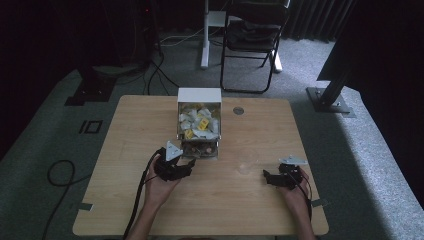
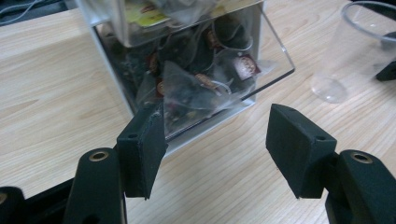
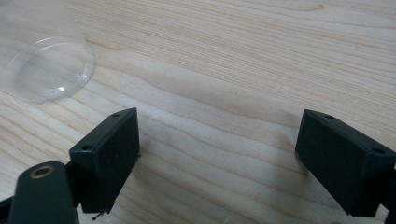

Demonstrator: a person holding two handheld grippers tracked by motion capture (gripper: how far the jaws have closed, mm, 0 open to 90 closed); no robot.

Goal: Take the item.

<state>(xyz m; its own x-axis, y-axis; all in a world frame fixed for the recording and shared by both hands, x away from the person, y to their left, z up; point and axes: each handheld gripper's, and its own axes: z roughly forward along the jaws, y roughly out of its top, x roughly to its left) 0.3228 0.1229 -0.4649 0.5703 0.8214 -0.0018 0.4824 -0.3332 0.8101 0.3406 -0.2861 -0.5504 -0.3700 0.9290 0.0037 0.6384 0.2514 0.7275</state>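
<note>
Hands are entering the high view from the bottom edge, each holding a black two-jaw gripper over the pale wooden table [image 1: 125, 150]. The left gripper [image 1: 189, 167] is sitting just in front of the lower open drawer of the white and clear plastic tea-bag dispenser box [image 1: 199, 95], which is standing upright near the middle of the table's far half. In the left gripper view its jaws are standing wide apart with nothing between them, the left gripper [image 2: 217, 149] hovering just above the wood, its left pad close to the dispenser's tilted clear front flap [image 2: 275, 51]. Behind that flap, translucent pyramid tea bags with red tags [image 2: 196, 88] are lying piled in the lower compartment, while yellow and white packets [image 1: 199, 122] are filling the upper one. To the right, a clear plastic cup [image 1: 246, 162] is standing upright on the table between the two grippers, apart from both. Farther right, the right gripper [image 1: 266, 176] is resting low near the table's right edge, pointing toward the cup; in the right gripper view its jaws are also spread wide and empty over bare wood, with the cup's round base [image 3: 46, 70] showing at the upper left.
</note>
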